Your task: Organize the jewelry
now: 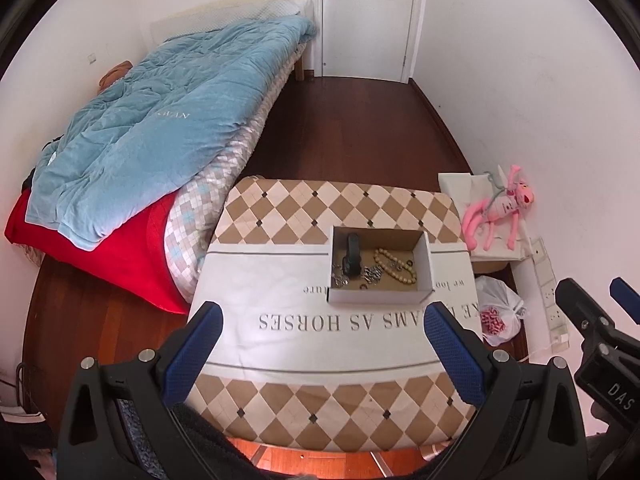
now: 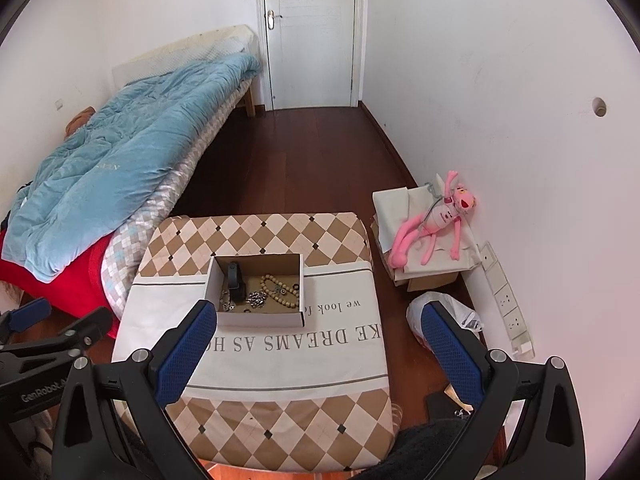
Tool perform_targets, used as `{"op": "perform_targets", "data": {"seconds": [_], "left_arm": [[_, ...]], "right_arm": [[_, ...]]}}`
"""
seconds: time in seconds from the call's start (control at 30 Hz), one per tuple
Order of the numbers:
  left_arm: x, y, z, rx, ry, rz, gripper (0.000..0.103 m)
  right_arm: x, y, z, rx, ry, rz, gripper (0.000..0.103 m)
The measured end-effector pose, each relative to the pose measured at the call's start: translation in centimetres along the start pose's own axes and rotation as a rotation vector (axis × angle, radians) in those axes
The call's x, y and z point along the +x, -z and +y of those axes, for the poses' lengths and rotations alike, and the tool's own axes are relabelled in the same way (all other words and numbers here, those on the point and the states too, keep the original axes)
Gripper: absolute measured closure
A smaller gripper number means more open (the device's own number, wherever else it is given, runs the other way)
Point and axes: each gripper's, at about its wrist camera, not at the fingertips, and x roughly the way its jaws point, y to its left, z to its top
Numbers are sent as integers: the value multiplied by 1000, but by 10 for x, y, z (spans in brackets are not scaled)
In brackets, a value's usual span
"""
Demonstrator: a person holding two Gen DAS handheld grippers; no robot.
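Observation:
An open cardboard box (image 1: 380,295) (image 2: 262,318) stands on a small table with a checkered cloth (image 1: 320,412) (image 2: 276,428). In the box lie a black watch (image 1: 352,258) (image 2: 236,282), a wooden bead bracelet (image 1: 394,267) (image 2: 282,293), silver chains (image 1: 370,274) (image 2: 256,299) and small dark rings (image 1: 409,264). My left gripper (image 1: 324,328) is open and empty, held above the table's near half. My right gripper (image 2: 320,332) is open and empty, above the table's right part. Each gripper shows at the edge of the other's view.
A bed with a blue quilt (image 1: 160,132) and a red blanket (image 1: 108,256) lies left of the table. A pink plush toy (image 2: 436,220) lies on boxes at the right wall. A white plastic bag (image 1: 498,312) and a power strip (image 2: 508,304) lie on the floor.

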Motion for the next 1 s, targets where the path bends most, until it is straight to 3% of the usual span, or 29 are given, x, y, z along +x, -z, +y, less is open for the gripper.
{"op": "perform_targets", "data": {"seconds": [0.53,1.0], "left_arm": [[72,-34,0,11,7,154,0],[93,-35,2,19,1,189,0]], "right_arm": [[90,-27,10,-22,19,143,0],[114,-31,16,-51,22,205,0]]}}
